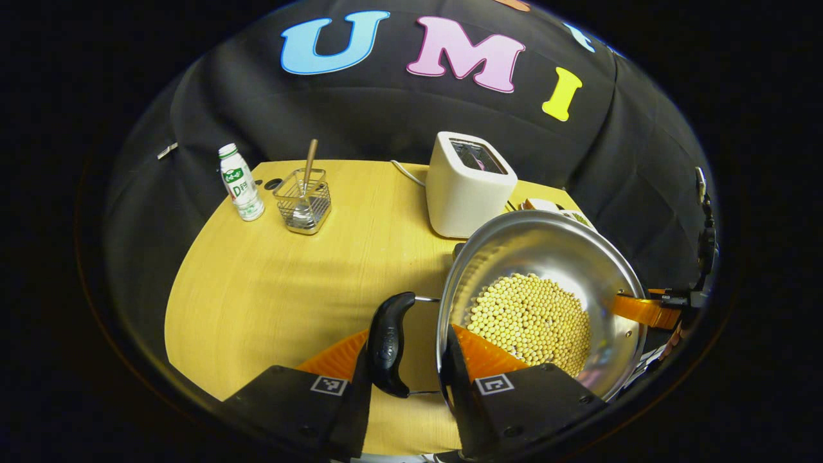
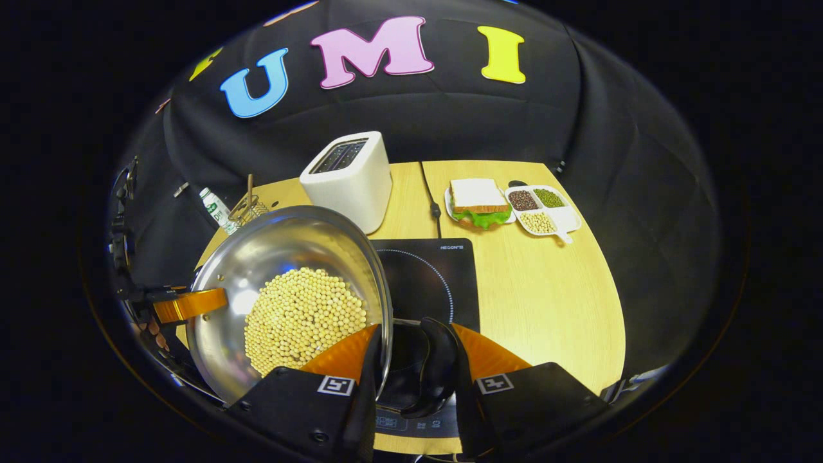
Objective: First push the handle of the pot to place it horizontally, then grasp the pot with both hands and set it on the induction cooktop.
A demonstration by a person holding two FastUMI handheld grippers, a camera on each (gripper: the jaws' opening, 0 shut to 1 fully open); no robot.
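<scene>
Between the fingers of the left gripper (image 1: 411, 379), one black handle (image 1: 389, 343) and the rim of the one steel pot (image 1: 546, 244) are sitting, both fingers pressing there. Across the pot, the right gripper (image 2: 411, 379) is clamping the second handle (image 2: 439, 366) and rim likewise. One induction cooktop (image 2: 443, 270) is lying just beyond its fingers, with one toaster (image 2: 350, 177) farther off.

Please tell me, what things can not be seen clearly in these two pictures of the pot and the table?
- Induction cooktop: right gripper view, its left part hidden behind the pot, its front behind the fingers.
- Pot's underside: both views, so whether it touches the cooktop is unclear.
- Wire basket: right gripper view, partly hidden by the pot's rim.
- Bottle label: left gripper view, too small.
</scene>
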